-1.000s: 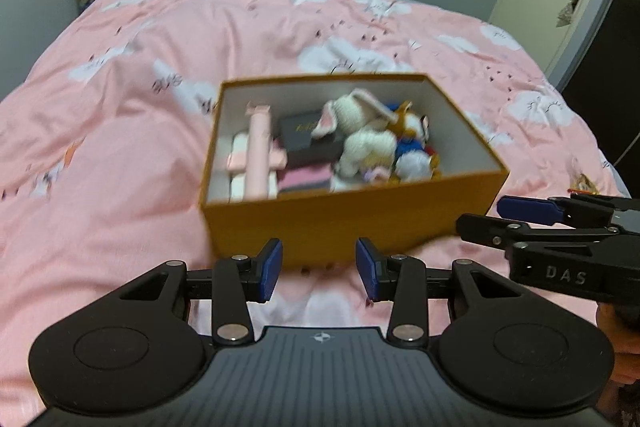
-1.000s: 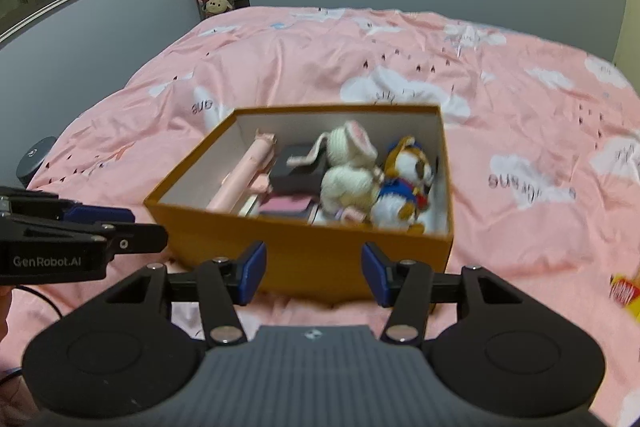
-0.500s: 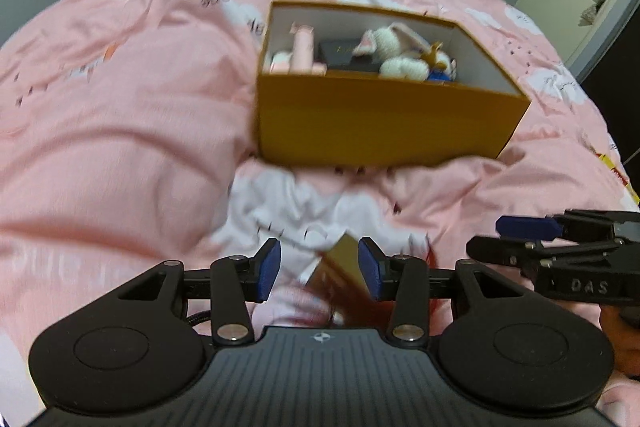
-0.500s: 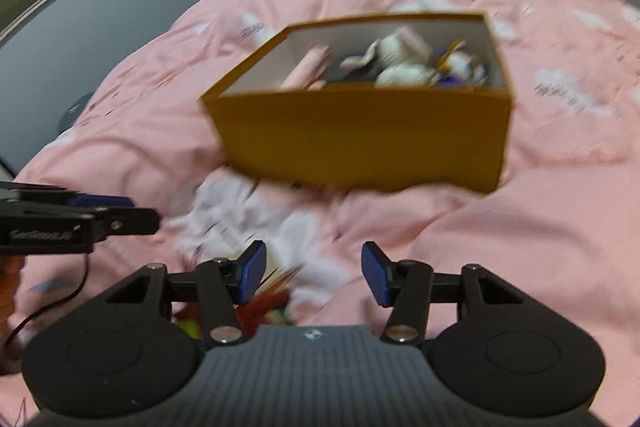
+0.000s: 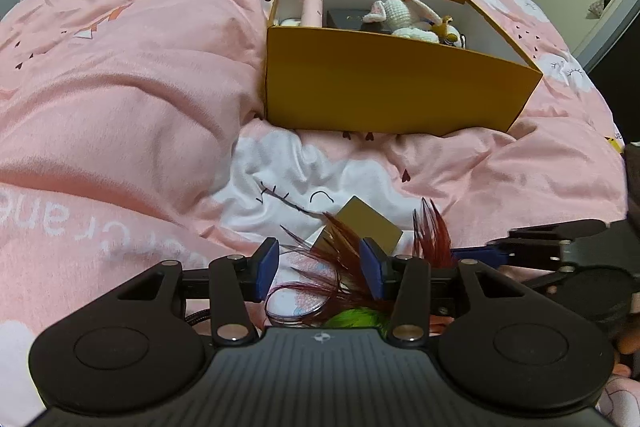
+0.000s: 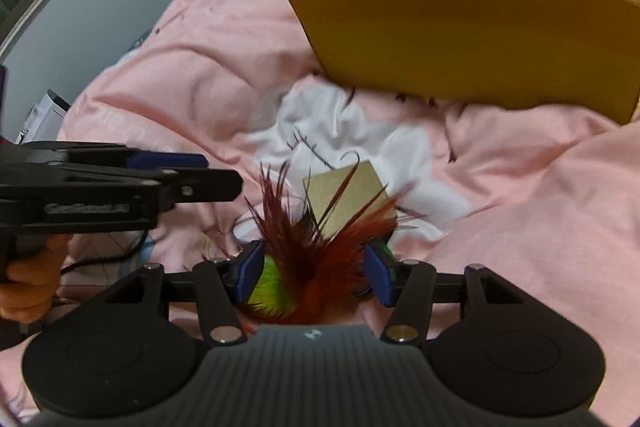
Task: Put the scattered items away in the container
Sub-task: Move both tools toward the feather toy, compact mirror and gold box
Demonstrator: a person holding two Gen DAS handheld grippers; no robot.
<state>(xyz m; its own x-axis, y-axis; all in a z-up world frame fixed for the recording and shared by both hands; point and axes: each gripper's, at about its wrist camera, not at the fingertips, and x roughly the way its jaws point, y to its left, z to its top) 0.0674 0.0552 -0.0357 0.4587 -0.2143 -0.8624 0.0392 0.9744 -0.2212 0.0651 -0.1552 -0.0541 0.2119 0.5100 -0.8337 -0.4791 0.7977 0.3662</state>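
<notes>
An orange cardboard box [image 5: 400, 87] [image 6: 460, 39] sits on the bed and holds a white crochet bunny [image 5: 400, 13], a pink stick and a dark case. In front of it lie a feather toy [image 6: 316, 247] [image 5: 430, 235] with red plumes and a yellow-green body, a gold card [image 5: 366, 223] [image 6: 348, 195] and a round pink disc [image 5: 288, 301]. My left gripper [image 5: 318, 269] [image 6: 208, 175] is open over the disc and some plumes. My right gripper [image 6: 314, 273] [image 5: 496, 247] is open with the feather toy between its pads, which straddle it without squeezing.
A rumpled pink duvet [image 5: 132, 99] with white clouds covers the whole bed. A yellow packet [image 5: 616, 143] lies at the far right edge. A dark cable [image 6: 100, 259] runs under the left gripper, beside a hand [image 6: 28, 287]. A white carton [image 6: 44, 115] stands off the bed at left.
Both grippers have dropped and tipped downward, from above the box to the bedding in front of it. The feather toy, gold card and disc have come into view between the fingers.
</notes>
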